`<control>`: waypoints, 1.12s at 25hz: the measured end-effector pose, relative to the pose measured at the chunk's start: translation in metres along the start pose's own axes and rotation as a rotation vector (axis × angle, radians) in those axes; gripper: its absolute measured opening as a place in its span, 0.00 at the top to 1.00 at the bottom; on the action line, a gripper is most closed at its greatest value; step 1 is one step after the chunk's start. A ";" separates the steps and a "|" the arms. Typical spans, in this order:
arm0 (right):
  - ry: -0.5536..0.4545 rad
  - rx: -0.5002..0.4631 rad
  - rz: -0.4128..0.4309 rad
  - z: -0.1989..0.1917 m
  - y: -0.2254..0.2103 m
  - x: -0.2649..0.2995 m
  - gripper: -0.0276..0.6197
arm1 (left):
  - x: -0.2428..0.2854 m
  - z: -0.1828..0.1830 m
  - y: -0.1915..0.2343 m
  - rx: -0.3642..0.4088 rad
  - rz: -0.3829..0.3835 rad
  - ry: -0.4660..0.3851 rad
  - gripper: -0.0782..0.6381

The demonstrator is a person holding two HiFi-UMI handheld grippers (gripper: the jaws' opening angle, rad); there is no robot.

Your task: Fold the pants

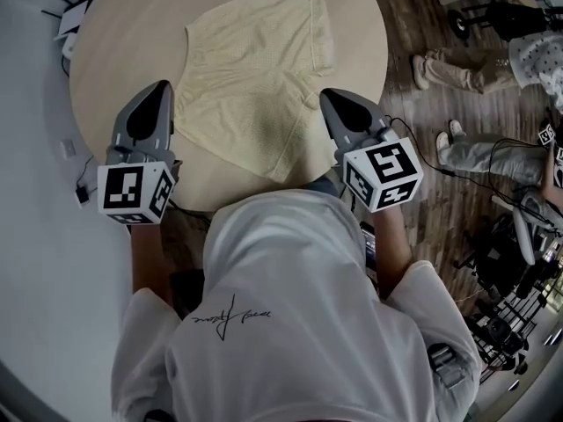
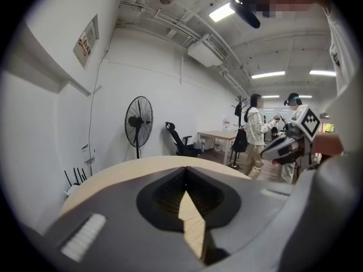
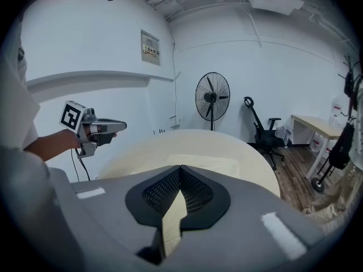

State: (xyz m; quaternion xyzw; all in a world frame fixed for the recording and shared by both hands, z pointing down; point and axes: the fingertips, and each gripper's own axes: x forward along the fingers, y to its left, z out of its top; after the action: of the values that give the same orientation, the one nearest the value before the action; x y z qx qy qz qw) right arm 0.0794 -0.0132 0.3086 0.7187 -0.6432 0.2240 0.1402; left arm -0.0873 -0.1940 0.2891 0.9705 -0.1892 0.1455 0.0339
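Note:
Pale yellow short pants (image 1: 255, 77) lie spread flat on the round wooden table (image 1: 106, 60), waistband toward the far side. My left gripper (image 1: 160, 88) hovers at the pants' near left edge, its tips together and nothing between them. My right gripper (image 1: 327, 97) hangs at the near right edge of the pants, also shut and empty. In the left gripper view the jaws (image 2: 184, 170) meet over bare table (image 2: 113, 177), with the right gripper (image 2: 286, 146) off to the right. In the right gripper view the closed jaws (image 3: 180, 168) point at the pants (image 3: 201, 162), and the left gripper (image 3: 99, 128) shows at left.
A white wall runs close along the table's left side. A standing fan (image 2: 138, 120), an office chair (image 2: 180, 140) and a desk (image 2: 218, 136) stand beyond the table. People (image 1: 479, 152) stand on the wood floor at right, near a wire cart (image 1: 510, 315).

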 end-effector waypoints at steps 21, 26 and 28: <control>0.023 -0.004 -0.019 0.010 -0.070 0.058 0.96 | 0.074 -0.016 0.023 0.073 0.034 0.129 0.82; 0.037 -0.023 0.001 0.011 -0.083 0.078 0.96 | 0.093 -0.024 0.032 0.087 0.043 0.167 0.82; 0.040 -0.029 0.008 0.011 -0.089 0.086 0.96 | 0.100 -0.029 0.034 0.098 0.044 0.188 0.82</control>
State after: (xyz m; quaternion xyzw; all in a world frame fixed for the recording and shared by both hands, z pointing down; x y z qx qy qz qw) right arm 0.1756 -0.0806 0.3495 0.7093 -0.6465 0.2294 0.1624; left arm -0.0195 -0.2573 0.3464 0.9487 -0.1990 0.2457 0.0010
